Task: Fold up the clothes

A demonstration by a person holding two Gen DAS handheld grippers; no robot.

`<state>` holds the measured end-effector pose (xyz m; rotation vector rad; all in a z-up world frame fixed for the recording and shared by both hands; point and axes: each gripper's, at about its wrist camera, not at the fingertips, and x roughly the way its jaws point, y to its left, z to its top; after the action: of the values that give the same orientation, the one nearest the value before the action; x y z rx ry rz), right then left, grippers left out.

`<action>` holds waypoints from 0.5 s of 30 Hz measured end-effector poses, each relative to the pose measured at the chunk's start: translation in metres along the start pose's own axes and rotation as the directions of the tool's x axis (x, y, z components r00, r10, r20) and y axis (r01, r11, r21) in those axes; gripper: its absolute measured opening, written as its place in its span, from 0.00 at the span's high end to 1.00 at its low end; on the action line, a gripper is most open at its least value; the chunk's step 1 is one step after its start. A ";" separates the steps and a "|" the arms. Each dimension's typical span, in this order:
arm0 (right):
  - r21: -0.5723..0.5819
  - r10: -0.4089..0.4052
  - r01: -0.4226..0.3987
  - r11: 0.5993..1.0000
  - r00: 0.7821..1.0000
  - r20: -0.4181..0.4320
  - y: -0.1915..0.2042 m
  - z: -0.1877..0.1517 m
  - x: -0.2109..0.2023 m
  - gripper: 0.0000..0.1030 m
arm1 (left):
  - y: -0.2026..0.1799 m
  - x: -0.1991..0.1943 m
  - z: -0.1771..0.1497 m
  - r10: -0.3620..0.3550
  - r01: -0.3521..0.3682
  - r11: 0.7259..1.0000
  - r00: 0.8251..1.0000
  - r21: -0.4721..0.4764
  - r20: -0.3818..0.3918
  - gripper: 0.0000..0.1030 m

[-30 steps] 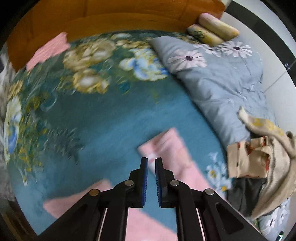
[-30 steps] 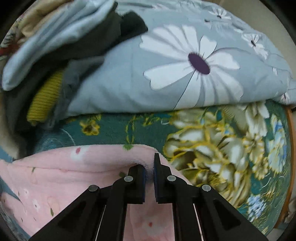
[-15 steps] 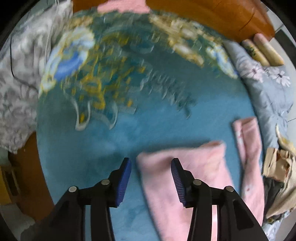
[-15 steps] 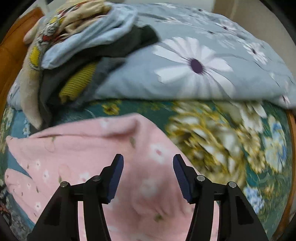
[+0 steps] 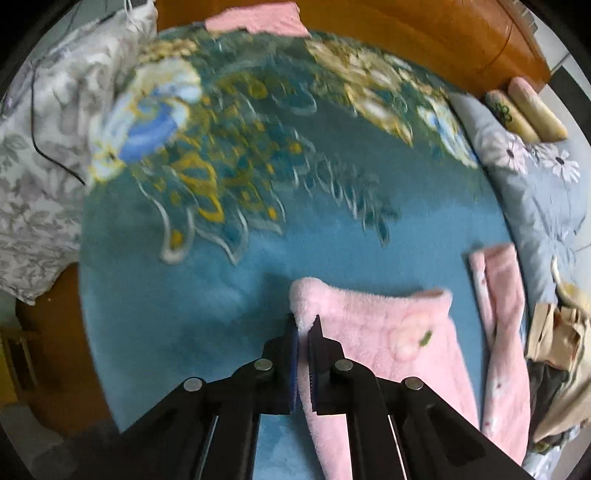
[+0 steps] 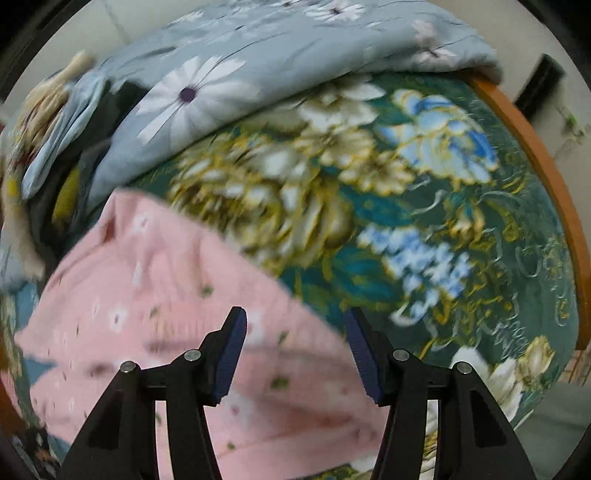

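A fluffy pink garment (image 5: 388, 343) lies flat on the blue floral bedspread (image 5: 229, 288). My left gripper (image 5: 303, 325) is shut on its near left corner, and the cloth bulges up between the jaws. One narrow pink part (image 5: 498, 295) stretches out to the right. In the right wrist view the same pink garment (image 6: 155, 288), with small flowers, spreads under my right gripper (image 6: 295, 332), which is open and empty just above the cloth's edge.
A grey daisy-print quilt (image 6: 229, 81) lies folded along the bed's side. A heap of other clothes (image 5: 554, 350) sits beside it. A grey-white patterned pillow (image 5: 33, 177) with a black cable lies at the left. A wooden bed frame (image 5: 424, 33) runs behind.
My left gripper opened, moved to the garment's corner and closed on it. My right gripper let go of the pink cloth, opened and swung right over the bedspread.
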<state>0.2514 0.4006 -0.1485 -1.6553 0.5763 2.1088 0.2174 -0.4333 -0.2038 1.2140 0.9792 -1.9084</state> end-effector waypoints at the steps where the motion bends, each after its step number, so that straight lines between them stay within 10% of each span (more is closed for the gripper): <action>1: -0.030 0.013 -0.013 0.999 1.000 -0.011 0.008 -0.004 0.004 0.45 | -0.001 -0.004 0.001 -0.006 0.006 1.000 1.000 0.011 0.001 0.95; 8: -0.131 0.193 -0.205 0.970 0.977 -0.095 0.076 -0.018 0.043 0.45 | -0.007 -0.018 -0.007 -0.122 0.124 0.992 0.990 0.024 -0.075 0.86; 15: -0.005 0.195 -0.196 0.981 0.977 -0.088 0.089 -0.007 0.078 0.51 | -0.027 -0.047 -0.034 -0.111 0.123 0.987 0.987 0.105 -0.118 0.74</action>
<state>0.1916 0.3268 -0.2189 -1.7695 0.7832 2.1884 0.2262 -0.3847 -0.1638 1.3672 1.0342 -2.0279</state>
